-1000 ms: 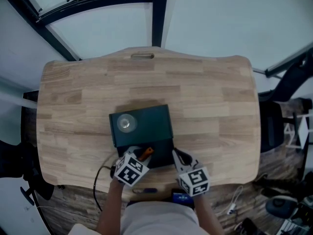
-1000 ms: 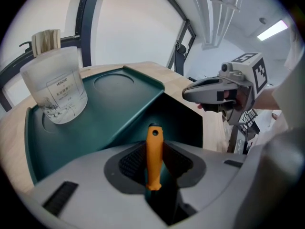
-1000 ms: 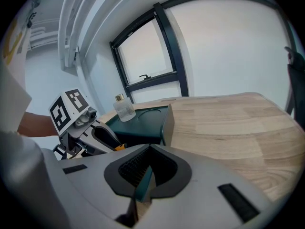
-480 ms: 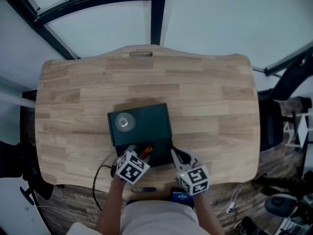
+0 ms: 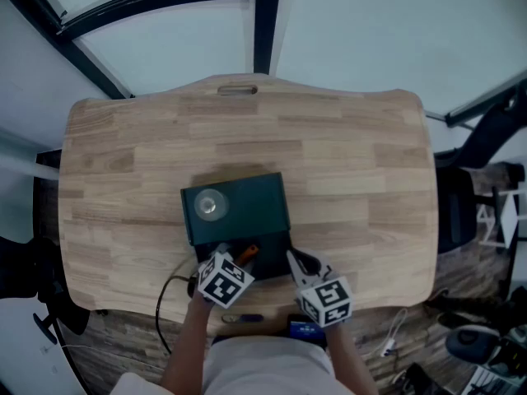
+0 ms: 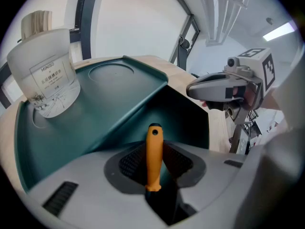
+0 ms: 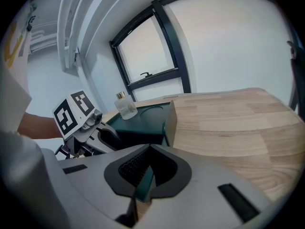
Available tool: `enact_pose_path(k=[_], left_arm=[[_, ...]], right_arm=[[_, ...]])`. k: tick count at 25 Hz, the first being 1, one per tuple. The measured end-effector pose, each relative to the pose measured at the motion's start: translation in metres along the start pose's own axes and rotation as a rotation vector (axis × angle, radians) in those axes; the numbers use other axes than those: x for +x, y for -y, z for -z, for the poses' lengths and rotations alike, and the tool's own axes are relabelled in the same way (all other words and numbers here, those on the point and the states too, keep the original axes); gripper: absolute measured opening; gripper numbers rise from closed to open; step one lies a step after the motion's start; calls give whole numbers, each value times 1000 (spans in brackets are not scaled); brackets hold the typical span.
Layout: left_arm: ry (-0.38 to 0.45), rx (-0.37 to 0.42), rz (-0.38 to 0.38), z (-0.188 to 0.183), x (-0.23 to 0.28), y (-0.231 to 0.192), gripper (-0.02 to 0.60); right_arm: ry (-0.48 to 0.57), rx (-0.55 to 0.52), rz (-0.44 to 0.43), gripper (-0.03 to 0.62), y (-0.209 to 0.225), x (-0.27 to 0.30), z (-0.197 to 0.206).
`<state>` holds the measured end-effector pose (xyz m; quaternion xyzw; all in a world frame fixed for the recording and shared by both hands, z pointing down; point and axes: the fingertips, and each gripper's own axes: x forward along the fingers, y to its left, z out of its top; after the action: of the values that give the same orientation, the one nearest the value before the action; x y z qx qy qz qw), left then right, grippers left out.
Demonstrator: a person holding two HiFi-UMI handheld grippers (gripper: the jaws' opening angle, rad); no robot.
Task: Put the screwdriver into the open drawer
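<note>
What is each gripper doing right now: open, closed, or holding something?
Left gripper: closed, holding the orange-handled screwdriver.
Right gripper: closed on the thin dark green drawer edge.

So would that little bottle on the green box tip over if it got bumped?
Probably not easily: the bottle looks short and wide, and seems to sit in a round dip on the box. It looks like glass, so likely heavy for its size and breakable if it fell. Its smooth sides may be slippery.
</note>
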<state>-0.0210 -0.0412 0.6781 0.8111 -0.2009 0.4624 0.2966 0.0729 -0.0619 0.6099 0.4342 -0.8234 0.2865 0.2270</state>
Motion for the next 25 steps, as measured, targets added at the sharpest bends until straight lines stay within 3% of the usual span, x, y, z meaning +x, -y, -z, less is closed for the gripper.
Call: enact_pose_path(k=[25], left_arm=[[-11, -4, 6, 1, 5, 0, 110]], right_arm=[[-8, 19, -33, -3, -5, 2, -2]])
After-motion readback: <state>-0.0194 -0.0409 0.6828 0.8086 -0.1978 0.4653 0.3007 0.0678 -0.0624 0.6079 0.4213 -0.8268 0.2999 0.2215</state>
